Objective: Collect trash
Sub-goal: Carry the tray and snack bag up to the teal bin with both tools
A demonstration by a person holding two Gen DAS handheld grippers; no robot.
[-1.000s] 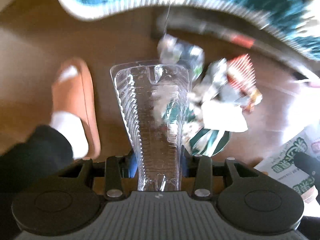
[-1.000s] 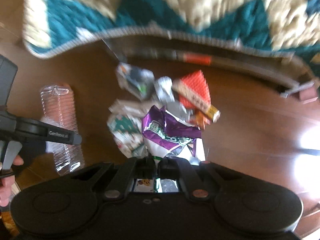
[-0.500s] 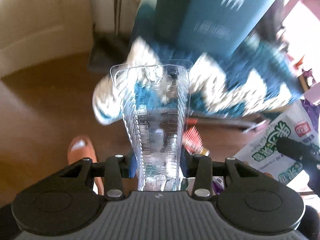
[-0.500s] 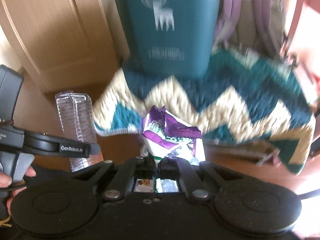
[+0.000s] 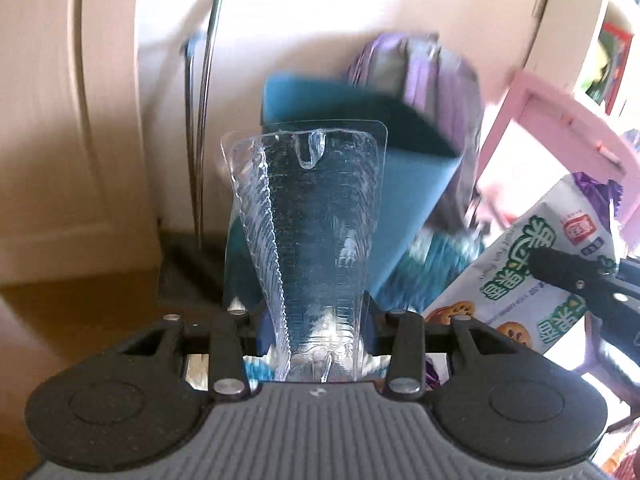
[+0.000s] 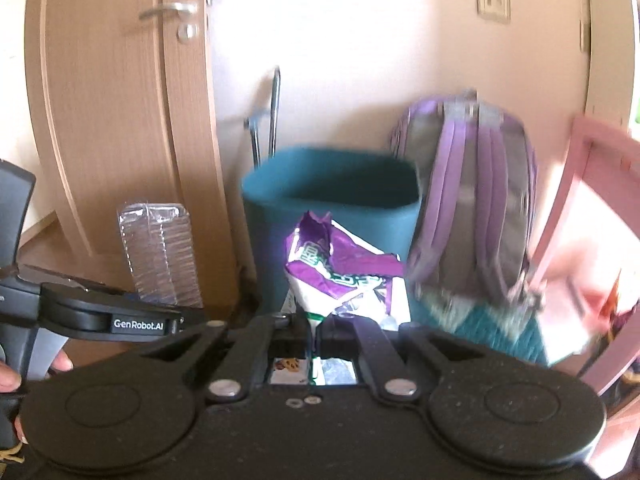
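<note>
Fingers of the left gripper [image 5: 312,332] are seen closed against the sides of a clear plastic tray [image 5: 308,240], which is held upright and reaches toward 12 o'clock in the left wrist view. Fingers of the right gripper [image 6: 314,330] are pressed nearly together on the lower edge of a purple-and-white snack wrapper [image 6: 340,272], which stands crumpled above them.

Beyond both held items a teal trash bin [image 6: 332,216] is found on the floor, its open mouth visible at 12 o'clock in the right wrist view. A purple backpack [image 6: 472,200] is leaned beside it at 2 o'clock, with a teal-and-cream zigzag rug [image 6: 492,328] at its base. A pink frame [image 6: 576,220] is seen at 3 o'clock, and a wooden door [image 6: 112,120] with a metal handle at 10 o'clock. The wall behind is pale and strongly lit. Brown wooden floor [image 5: 80,320] is visible at 8 o'clock in the left wrist view.

In the right wrist view the tray [image 6: 160,256] and the left gripper's body are seen from the side at 9 o'clock, together with part of the person's hand [image 6: 8,376]. In the left wrist view the wrapper's printed white face with cookie pictures [image 5: 532,268] is shown at 3 o'clock, pinched by the other gripper; the bin [image 5: 344,152] appears partly behind the tray. The door handle and a wall switch [image 6: 493,2] are shown only by the right wrist view.
</note>
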